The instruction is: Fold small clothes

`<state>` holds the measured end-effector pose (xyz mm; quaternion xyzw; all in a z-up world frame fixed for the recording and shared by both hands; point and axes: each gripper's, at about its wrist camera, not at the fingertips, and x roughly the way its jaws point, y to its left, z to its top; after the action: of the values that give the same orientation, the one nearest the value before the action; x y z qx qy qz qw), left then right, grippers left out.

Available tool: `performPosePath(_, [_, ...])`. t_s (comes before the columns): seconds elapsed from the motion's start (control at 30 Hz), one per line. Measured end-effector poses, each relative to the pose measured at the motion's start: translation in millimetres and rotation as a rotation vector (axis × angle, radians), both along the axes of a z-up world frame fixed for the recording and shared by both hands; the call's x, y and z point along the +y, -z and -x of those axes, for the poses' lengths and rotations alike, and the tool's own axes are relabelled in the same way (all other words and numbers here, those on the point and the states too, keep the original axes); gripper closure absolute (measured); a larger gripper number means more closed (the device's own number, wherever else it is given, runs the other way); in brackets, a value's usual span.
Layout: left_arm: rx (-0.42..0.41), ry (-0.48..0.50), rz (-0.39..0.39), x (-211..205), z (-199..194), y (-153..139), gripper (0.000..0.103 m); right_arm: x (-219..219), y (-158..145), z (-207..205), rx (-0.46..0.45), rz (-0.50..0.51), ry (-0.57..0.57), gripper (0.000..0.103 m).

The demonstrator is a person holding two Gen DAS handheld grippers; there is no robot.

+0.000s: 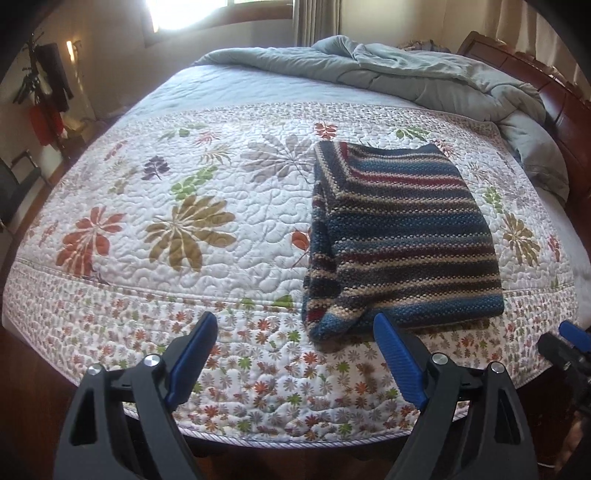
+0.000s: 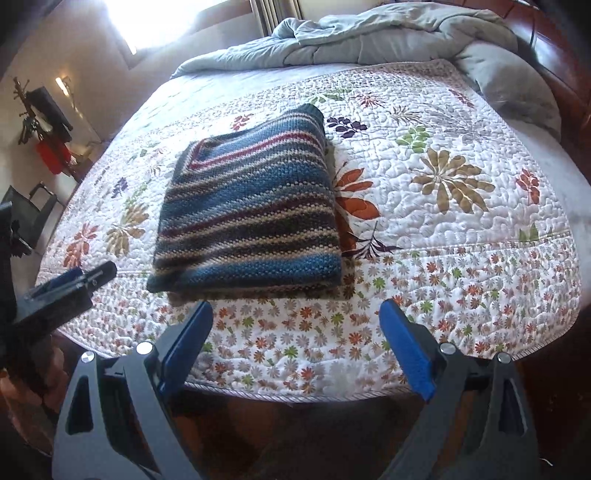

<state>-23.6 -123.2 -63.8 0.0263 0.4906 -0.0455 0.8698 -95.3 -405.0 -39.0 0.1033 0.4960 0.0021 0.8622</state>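
The striped knit sweater [image 1: 399,236] lies folded into a thick, roughly square packet on the bed, near the foot edge, its blue, maroon, tan and dark bands running across it and a V of stripes showing at the far corner. It rests flat on the floral quilt [image 1: 192,221], a white quilted cover printed with big rust, olive and grey leaf sprays and a border of small daisies along the near edge. Nothing of mine touches it. My left claw [image 1: 295,326] hangs over the daisy border just short of the sweater's near left corner, blue pads spread wide and released, with only quilt between them. My right claw [image 2: 297,314] hangs likewise over the border, just short of the sweater's near right corner, also spread wide and empty. Each claw shows at the edge of the other's view. Beyond the quilt a grey-blue comforter [image 1: 406,77] is bunched up against the dark wooden headboard [image 1: 554,96], and bright light pours through the window [image 1: 177,14] at the far wall.
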Motion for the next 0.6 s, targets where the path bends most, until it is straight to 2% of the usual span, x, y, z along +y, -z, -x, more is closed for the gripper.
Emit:
performPosePath(0.17, [0.0,-0.01,-0.002,7.1,-0.1,0.8,0.016,2.8,0.1,-3.8,0.005,0.026,-0.016,0.012])
performPosePath(0.6, [-0.009,0.01,-0.026,6.4,4.3,-0.9,0.016,11.2,1.7,-8.4,0.008,0.011,-0.039,0.012])
